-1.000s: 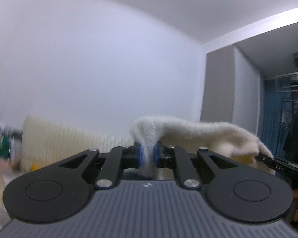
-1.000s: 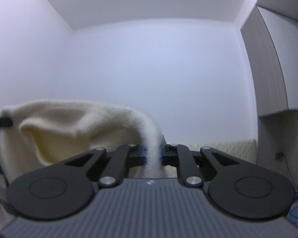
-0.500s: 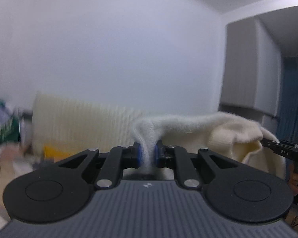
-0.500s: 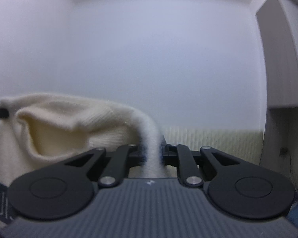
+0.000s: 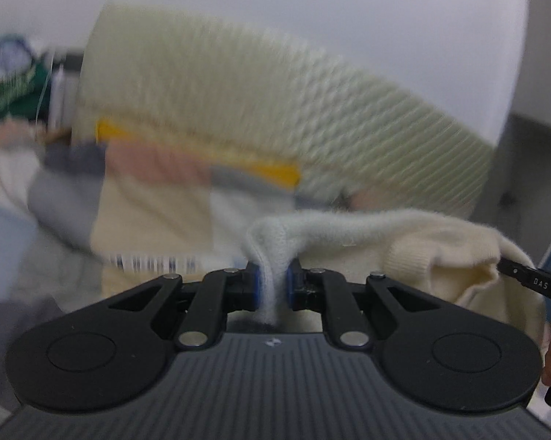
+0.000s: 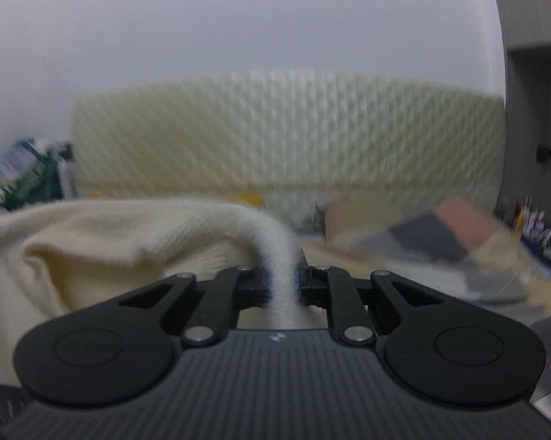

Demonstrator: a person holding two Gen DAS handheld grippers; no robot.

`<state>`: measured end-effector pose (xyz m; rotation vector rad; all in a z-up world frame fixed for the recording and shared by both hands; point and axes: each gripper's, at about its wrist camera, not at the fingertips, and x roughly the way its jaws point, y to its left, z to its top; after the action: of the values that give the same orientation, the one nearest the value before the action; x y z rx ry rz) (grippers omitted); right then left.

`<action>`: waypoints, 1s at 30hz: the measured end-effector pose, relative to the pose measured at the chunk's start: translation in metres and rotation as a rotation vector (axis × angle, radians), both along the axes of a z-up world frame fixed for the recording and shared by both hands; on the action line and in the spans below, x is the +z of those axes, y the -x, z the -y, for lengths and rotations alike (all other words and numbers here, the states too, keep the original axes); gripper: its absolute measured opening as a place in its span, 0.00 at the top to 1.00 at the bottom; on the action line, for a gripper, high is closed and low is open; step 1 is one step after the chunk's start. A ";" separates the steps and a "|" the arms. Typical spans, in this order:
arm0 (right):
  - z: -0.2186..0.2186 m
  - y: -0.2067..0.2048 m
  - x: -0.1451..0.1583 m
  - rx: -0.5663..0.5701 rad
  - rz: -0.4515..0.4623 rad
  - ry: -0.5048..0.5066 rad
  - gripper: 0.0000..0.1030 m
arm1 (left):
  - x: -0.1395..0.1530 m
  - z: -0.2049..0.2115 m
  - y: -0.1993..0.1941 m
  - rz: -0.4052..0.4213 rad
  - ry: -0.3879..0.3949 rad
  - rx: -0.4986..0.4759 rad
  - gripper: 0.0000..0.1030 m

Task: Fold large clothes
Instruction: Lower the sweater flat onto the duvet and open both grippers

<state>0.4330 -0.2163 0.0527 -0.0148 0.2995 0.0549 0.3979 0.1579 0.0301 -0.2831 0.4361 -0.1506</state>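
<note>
Left gripper clamped on cream sweater edge; right gripper pinched other end. Sweater hung slack between both, long axis gripper-to-gripper (neither nearer). Beyond sweater: patchwork blanket, then ribbed headboard.

Bed: patchwork cover of cream, pink, grey and yellow, blurred before me.
Headboard: ribbed, cream.
</note>
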 end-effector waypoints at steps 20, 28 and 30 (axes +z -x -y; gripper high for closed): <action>0.018 -0.074 -0.169 -0.012 -0.306 -0.129 0.58 | -0.152 0.007 -0.138 -0.282 -0.047 -0.038 0.49; 0.024 -0.003 -0.125 0.028 -0.253 -0.169 0.58 | -0.094 0.013 -0.058 -0.230 -0.047 -0.037 0.49; 0.024 0.022 -0.110 0.034 -0.234 -0.160 0.58 | -0.080 0.018 -0.034 -0.218 -0.057 -0.034 0.49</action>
<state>0.4107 -0.2402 -0.0575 0.1464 0.5281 0.1147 0.4324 0.1401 -0.0501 -0.2367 0.6603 -0.1412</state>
